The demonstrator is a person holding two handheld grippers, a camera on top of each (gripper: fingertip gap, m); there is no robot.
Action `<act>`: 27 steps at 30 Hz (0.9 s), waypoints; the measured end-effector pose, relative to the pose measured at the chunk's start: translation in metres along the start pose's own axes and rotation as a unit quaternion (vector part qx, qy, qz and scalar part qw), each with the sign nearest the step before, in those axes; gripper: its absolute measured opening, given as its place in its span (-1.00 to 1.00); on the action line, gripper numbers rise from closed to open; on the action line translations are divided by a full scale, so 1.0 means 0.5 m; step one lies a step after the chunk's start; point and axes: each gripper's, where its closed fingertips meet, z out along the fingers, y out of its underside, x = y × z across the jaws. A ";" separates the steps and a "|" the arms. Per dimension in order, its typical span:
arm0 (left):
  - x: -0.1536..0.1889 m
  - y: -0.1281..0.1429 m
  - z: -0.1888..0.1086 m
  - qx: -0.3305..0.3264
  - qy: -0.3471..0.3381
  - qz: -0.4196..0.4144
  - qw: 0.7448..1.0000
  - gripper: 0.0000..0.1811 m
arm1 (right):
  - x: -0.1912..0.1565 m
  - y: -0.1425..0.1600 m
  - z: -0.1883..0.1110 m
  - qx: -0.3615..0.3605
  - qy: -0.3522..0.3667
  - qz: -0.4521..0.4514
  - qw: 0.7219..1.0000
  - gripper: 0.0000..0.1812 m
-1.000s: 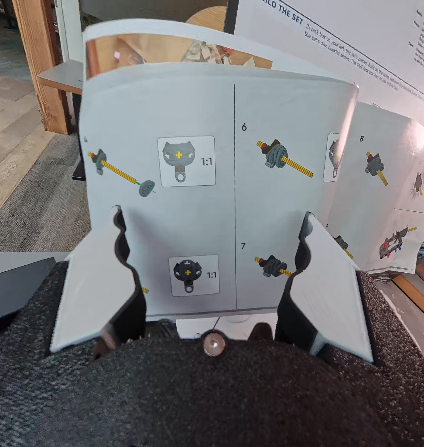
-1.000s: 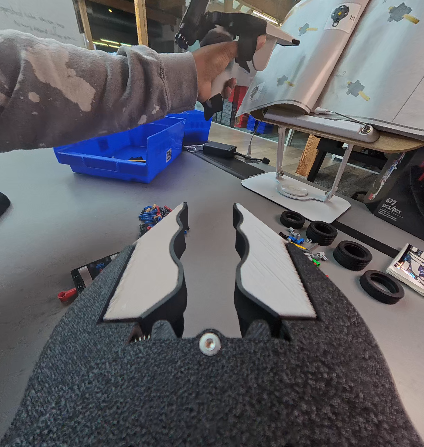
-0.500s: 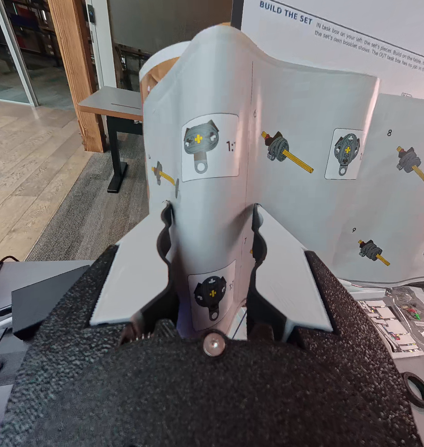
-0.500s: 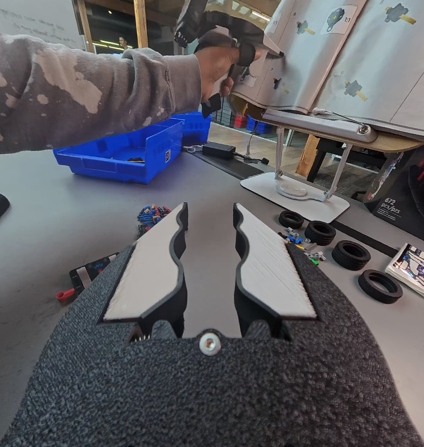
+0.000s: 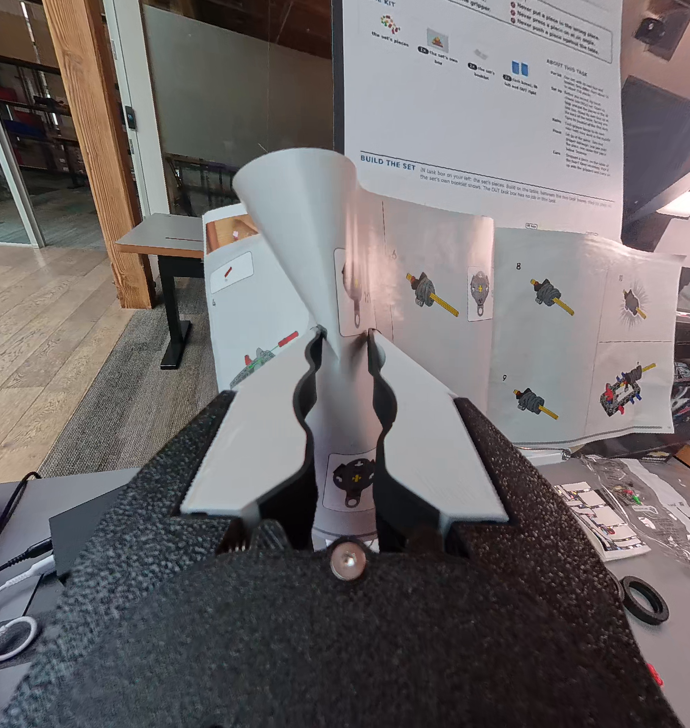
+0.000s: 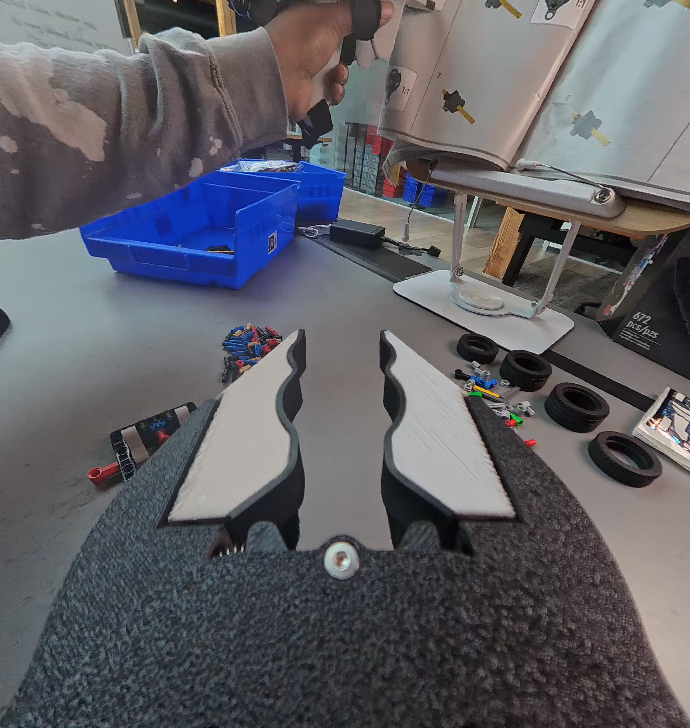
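Paper fills the narrow gap of the left tool: its jaws are nearly together and pinch one page of the instruction booklet, which curls up into a pale cone above the tips. The page is lifted only partway across the spread, neither flat on the left nor on the right. The booklet stands open on a white stand at the far side of the table. The right tool hangs low over the table, jaws apart and empty, between a heap of small pins on its left and black tyres on its right. A blue bin sits farther left.
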 end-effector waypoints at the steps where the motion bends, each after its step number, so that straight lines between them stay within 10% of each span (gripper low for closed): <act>1: 0.003 -0.007 -0.007 0.005 0.002 0.002 1.000 -0.77 | -0.001 0.001 0.000 -0.001 -0.001 -0.001 1.000 -0.59; 14: 0.175 -0.053 -0.109 0.013 0.191 -0.042 0.981 -0.79 | 0.045 -0.049 0.034 0.012 0.044 -0.021 0.999 -0.50; 21: 0.317 -0.053 -0.116 -0.007 0.293 -0.090 0.952 -0.79 | 0.156 -0.236 0.198 0.040 0.122 -0.076 0.989 -0.13; 27: 0.422 -0.053 -0.095 -0.033 0.345 -0.091 0.934 -0.79 | 0.244 -0.265 0.340 0.039 0.214 -0.096 0.971 0.08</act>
